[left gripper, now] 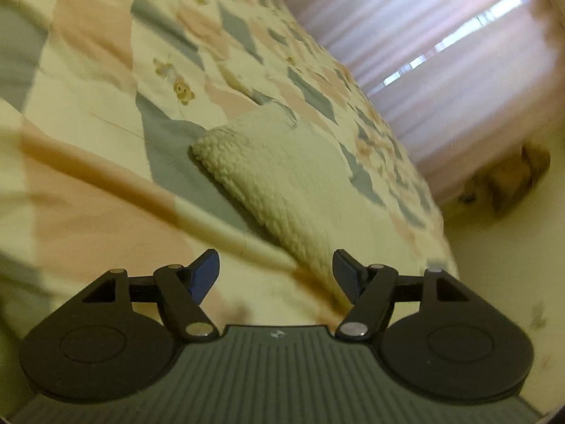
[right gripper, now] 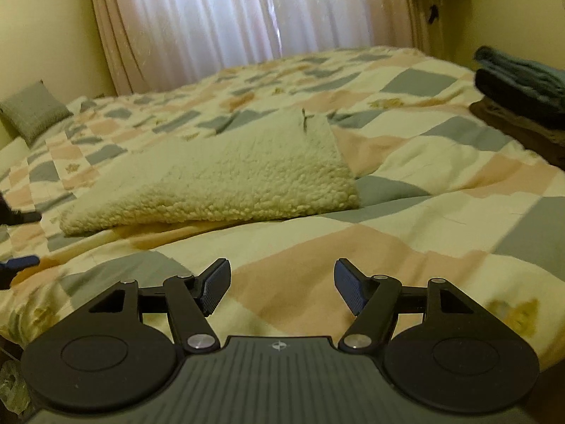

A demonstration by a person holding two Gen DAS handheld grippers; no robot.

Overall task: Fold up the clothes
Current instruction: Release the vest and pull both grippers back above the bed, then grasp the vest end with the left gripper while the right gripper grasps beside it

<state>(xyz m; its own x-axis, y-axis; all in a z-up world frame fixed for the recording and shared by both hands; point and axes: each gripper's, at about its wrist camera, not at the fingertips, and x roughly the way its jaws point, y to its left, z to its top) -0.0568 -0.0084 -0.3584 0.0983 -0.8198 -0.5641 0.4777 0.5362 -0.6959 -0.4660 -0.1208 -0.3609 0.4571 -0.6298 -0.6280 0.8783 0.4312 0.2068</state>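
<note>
On the bed: folded cream fleece garment [right gripper: 219, 176] lying flat on the pastel patchwork quilt [right gripper: 441, 183].
Left tongs [left gripper: 276, 275]: spread apart, empty, near the garment's edge.
Right tongs [right gripper: 282, 288]: spread apart, empty, above quilt.
Far right: stack of dark folded clothes [right gripper: 522, 88].
</note>
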